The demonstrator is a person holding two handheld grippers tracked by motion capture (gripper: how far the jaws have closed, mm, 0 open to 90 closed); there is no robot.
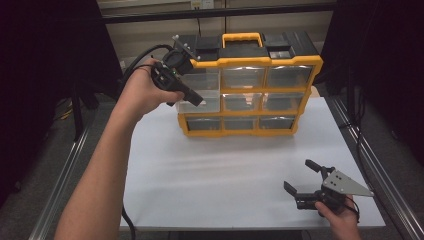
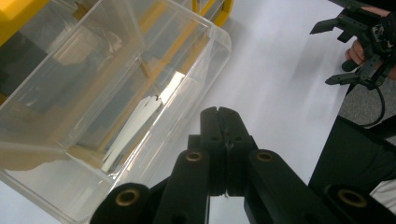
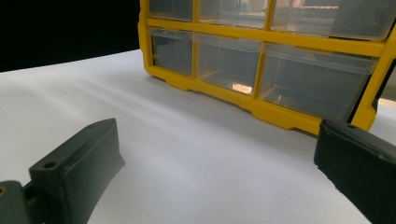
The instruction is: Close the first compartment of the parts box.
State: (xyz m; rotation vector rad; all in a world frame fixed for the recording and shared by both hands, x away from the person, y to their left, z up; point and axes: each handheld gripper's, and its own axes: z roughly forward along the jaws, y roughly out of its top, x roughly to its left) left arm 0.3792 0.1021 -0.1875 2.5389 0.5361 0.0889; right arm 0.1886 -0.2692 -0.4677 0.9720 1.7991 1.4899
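Observation:
A yellow organizer (image 1: 250,131) with clear drawers, a black top and an orange handle (image 1: 242,37) stands at the back of the white table (image 1: 225,170). Its left middle drawer (image 1: 199,95) is pulled out toward me. My left gripper (image 1: 198,102) hangs over that drawer's front, pointing down. In the left gripper view the jaws are pressed together with nothing between them (image 2: 218,111), just beside the clear drawer (image 2: 107,93). My right gripper (image 1: 298,174) rests near the table's front right corner, open and holding nothing. In its own view it (image 3: 217,140) faces the organizer's bottom row (image 3: 261,70).
Metal rails run along both sides of the table, with dark curtains beyond. The other drawers in the organizer sit pushed in. A black cable trails from the left gripper past the table's left edge. The right gripper (image 2: 327,53) appears far off in the left gripper view.

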